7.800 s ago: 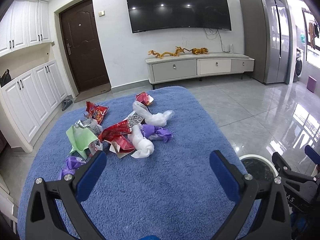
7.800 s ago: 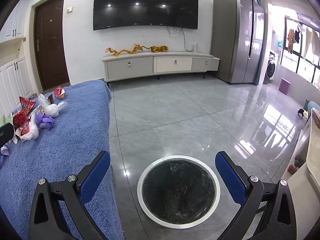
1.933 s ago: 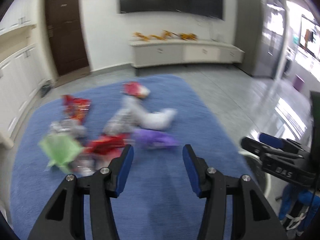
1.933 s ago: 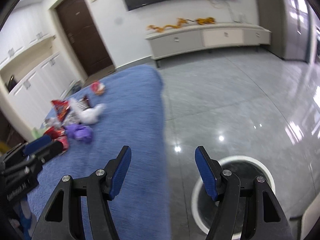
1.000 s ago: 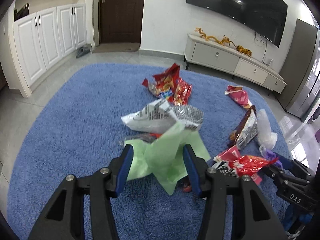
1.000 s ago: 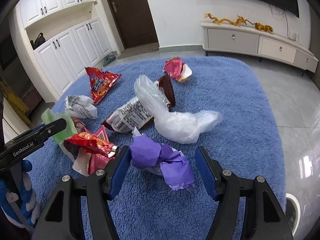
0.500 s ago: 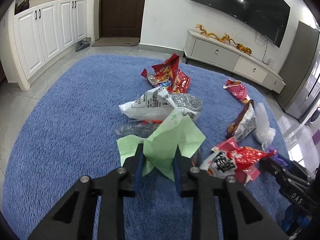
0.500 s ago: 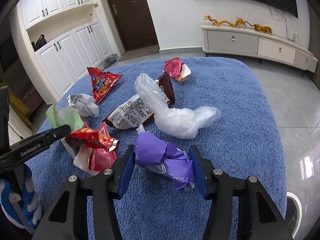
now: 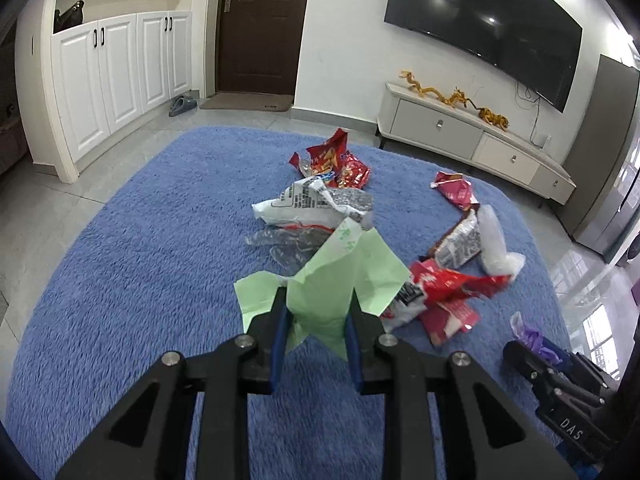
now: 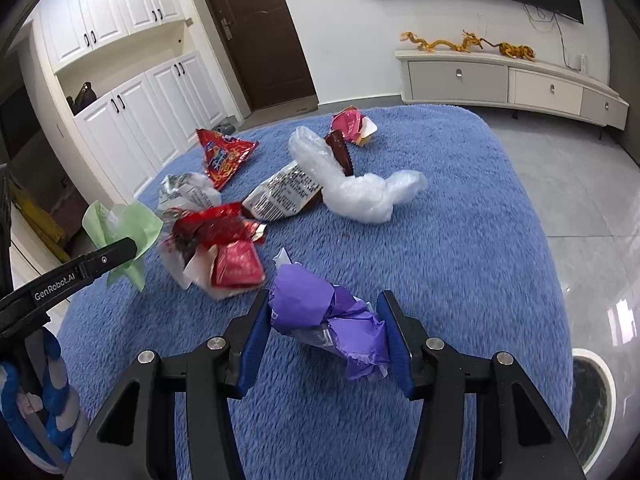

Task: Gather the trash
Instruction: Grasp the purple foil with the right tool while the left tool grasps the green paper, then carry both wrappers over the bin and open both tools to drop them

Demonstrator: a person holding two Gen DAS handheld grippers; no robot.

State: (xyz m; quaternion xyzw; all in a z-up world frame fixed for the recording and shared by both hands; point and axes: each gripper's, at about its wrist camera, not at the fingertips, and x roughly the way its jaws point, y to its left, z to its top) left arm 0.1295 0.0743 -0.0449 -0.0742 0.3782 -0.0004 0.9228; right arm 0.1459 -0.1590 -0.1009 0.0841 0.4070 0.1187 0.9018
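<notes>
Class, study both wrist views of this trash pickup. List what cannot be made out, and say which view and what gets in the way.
- Trash bin, right wrist view: cut off by the picture's edge, contents too dark to see.
- Green paper, left wrist view: its lower part is hidden between the left gripper fingers.
- Wrapper print, right wrist view: too small to read.
- Red wrappers, left wrist view: blurred.

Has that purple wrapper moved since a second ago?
Yes. The purple wrapper, clamped in the right gripper, has left the clear plastic bag, drawing nearer the camera.
</notes>
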